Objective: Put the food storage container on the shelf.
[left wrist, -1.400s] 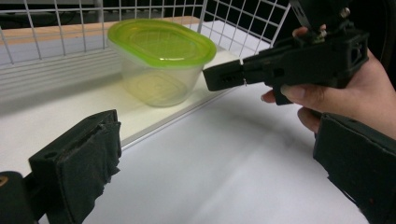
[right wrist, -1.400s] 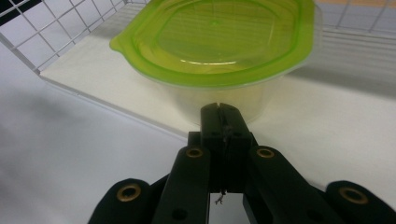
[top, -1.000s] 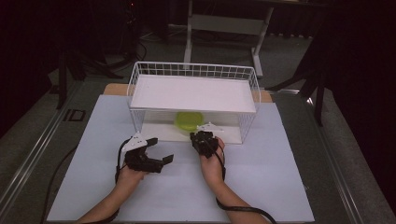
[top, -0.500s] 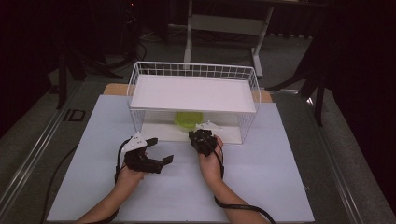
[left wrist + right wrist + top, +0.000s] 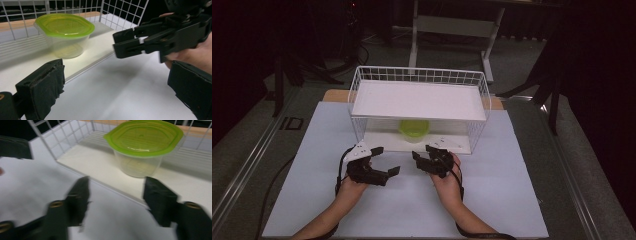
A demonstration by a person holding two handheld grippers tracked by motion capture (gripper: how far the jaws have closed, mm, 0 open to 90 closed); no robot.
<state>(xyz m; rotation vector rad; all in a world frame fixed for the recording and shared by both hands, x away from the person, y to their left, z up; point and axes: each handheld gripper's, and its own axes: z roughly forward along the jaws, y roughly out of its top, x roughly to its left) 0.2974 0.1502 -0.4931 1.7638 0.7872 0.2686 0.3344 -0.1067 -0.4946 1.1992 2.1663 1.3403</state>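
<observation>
Dark room around a white-topped bench [image 5: 512, 200]; a two-tier wire rack [image 5: 419, 80] stands at the bench's far middle. On its lower shelf [image 5: 382, 141] sits the clear tub with a green lid [image 5: 414, 129], upright, lid on, apart from both claws.

My left claw [image 5: 384, 162] rests low on the bench, near left of the rack's open front, jaws spread and empty. My right claw [image 5: 422, 153] sits just right of it, closer to the shelf edge, jaws also spread, holding nothing; it is aimed at the tub.

Judgement: barely begun. Nothing grasped; reach into the shelf, grip and whatever follows all remain.

Tub contents unclear through the cloudy wall. Right gripper view is motion-blurred. Upper shelf [image 5: 419, 100] hides most of the tub from above.
</observation>
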